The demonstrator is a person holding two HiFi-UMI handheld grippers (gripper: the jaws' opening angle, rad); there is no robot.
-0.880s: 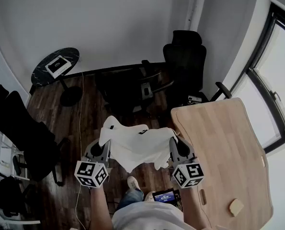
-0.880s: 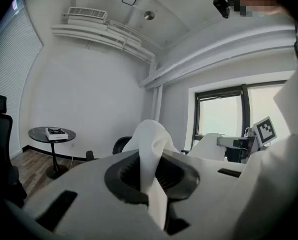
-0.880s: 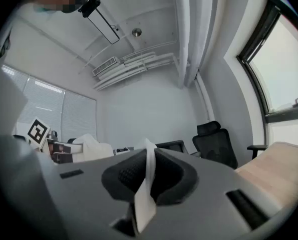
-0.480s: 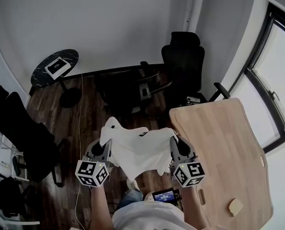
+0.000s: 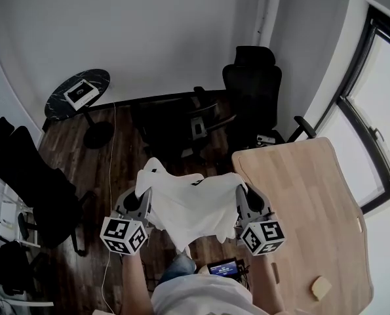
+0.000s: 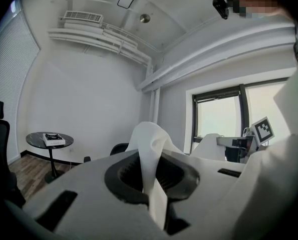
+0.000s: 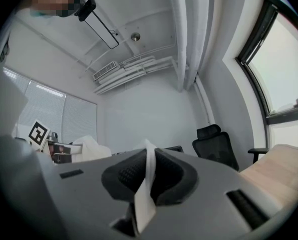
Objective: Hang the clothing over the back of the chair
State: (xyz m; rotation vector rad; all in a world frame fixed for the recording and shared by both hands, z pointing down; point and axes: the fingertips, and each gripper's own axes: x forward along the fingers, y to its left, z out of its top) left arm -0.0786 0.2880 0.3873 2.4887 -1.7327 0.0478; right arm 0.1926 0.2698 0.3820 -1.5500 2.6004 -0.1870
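Clothing [image 5: 191, 205], a white garment, hangs spread between the two grippers in the lower middle of the head view, above the dark wood floor [image 5: 116, 169]. The left gripper [image 5: 144, 194] holds the garment's left edge and the right gripper [image 5: 240, 197] its right edge, so the cloth sags between them with a fold dropping toward the bottom of the frame. A corner of fabric sticks up just above the left gripper.

In the left gripper view the jaws are clenched on a thick fold of white cloth, which rises out of the black pads and bulges above them. In the right gripper view the jaws are likewise clamped on a thin strip of the same cloth, which runs upright between the pads and hangs out below them. Both grippers point roughly level.

Beyond the garment, toward the upper middle of the head view, stands a dark chair [image 5: 168, 126]. To its right is a tall black office chair [image 5: 250, 87] with a headrest, near the wall. Another black chair [image 5: 31, 176] stands at the left edge. At the upper left, a small round counter [image 5: 97, 77] carries a flat box [image 5: 80, 92]. A pale wooden counter [image 5: 306, 202] fills the lower right, just beside the right gripper, with a small tan object [image 5: 322, 285] near its lower edge. A window [image 5: 378, 110] runs along the right edge.
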